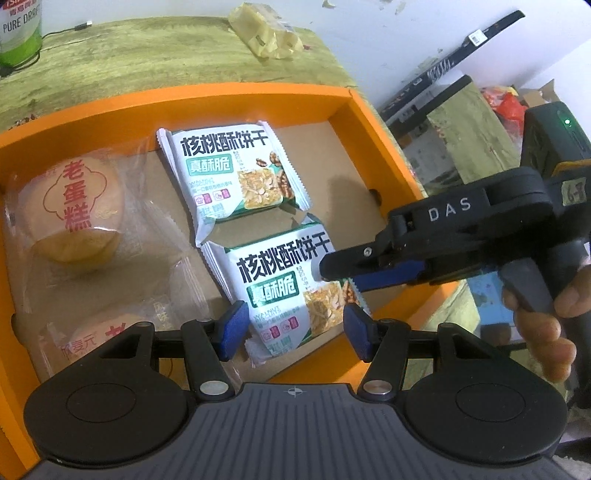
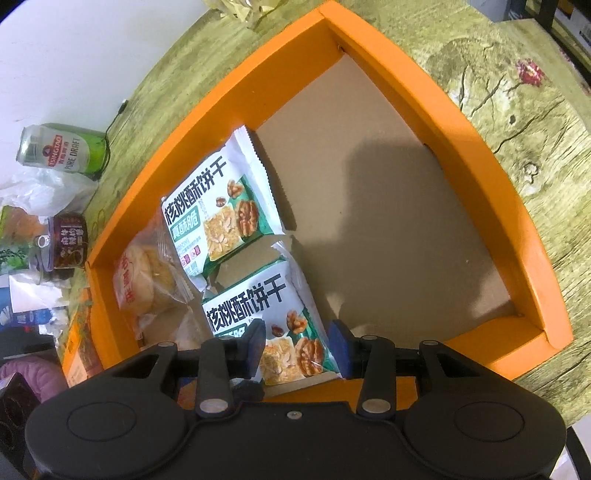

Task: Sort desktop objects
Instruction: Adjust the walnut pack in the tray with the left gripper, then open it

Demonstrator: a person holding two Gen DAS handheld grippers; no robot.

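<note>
Beer can: a green can stands on the worktop beyond the far left corner of the orange box, with a thin dark cable trailing past its base.

Cakes: two round cakes in clear wrappers lie along the left side of the orange box. The far cake shows red lettering. The near cake is partly hidden behind the left claw's frame.

Left claw: it hangs over the near part of the orange box with its blue pads apart. The near biscuit pack shows in the gap below them, and neither pad can be seen pressing on it.

Far biscuit pack: a white-and-green pack lying flat in the middle of the orange box, just right of the far cake.

Near biscuit pack: a matching pack lying directly in front of the far one, their ends touching or nearly so, inside the orange box.

Yellow snack: a pale wrapped bundle sits on the worktop beyond the far right corner of the orange box.

Right claw: it reaches in over the right wall of the orange box, pointing steeply down. Its pads are clamped on the right-hand end of the near biscuit pack.

Bare cardboard: the right half of the orange box's floor holds nothing but the right claw's shadow.

Hand: fingers wrapped round the right claw's grip, outside the right wall of the orange box.
</note>
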